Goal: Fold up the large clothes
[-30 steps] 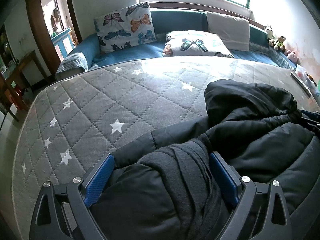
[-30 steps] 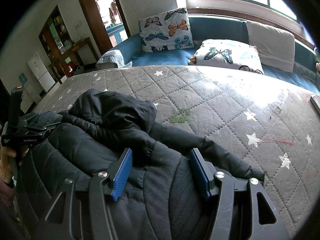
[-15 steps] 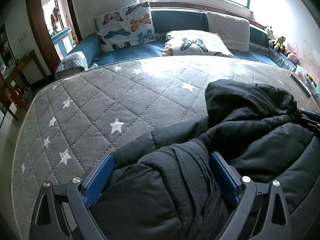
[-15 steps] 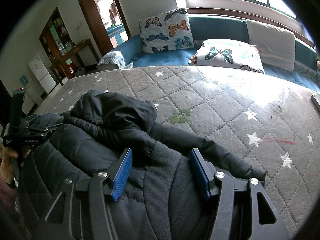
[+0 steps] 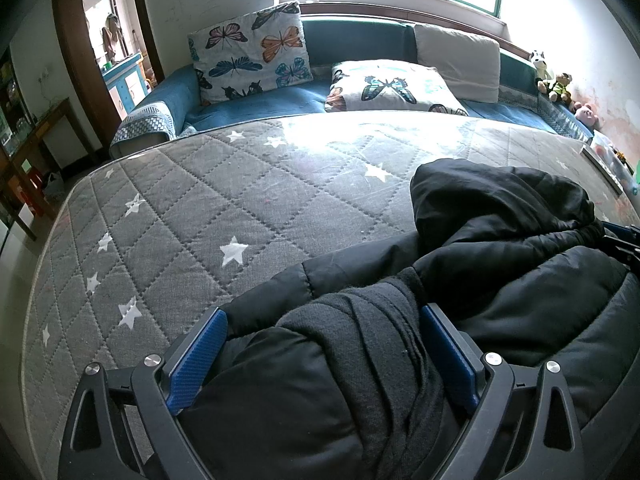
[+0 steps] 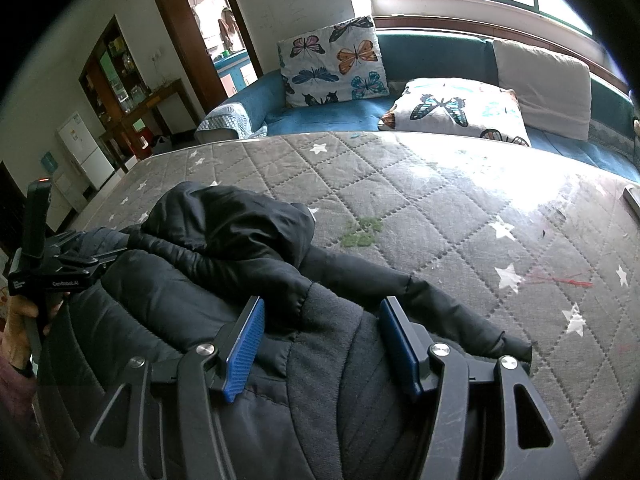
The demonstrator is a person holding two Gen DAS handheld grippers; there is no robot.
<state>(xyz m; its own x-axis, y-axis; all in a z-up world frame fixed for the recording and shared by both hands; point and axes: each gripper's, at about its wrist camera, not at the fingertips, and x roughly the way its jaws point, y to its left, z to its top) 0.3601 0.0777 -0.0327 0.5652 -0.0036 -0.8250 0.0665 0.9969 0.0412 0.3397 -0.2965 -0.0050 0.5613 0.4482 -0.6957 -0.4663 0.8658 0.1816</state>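
While each claw holds a thick bunch of the black padded coat [image 5: 520, 288], the garment is kept gathered near the front edge of the grey star mattress [image 5: 168, 208], probably so that both ends can be carried over together in one fold. The left claw [image 5: 320, 344] is clamped on a roll of dark cloth and padding; its blue pads press into the cloth on both sides. The right claw [image 6: 320, 336] does the same with a grey ribbed part and the padding beside it — its jaws stand fairly wide only because the bunch is so thick. In the right view the other tool sits at the far left, with a hand [image 6: 16, 332] on its handle, so the two grips lie at opposite ends of the coat.

Just behind the claws the hood [image 6: 232, 224] lies in a loose heap on top of the body, and one sleeve [image 6: 440, 304] runs out flat toward the right. I judge that the hood could slip when the coat is moved.

Beyond the coat the mattress is bare up to its far edge — much room for laying the fold forward. Past that edge stand a blue sofa [image 5: 248, 104] and butterfly cushions [image 5: 252, 52].
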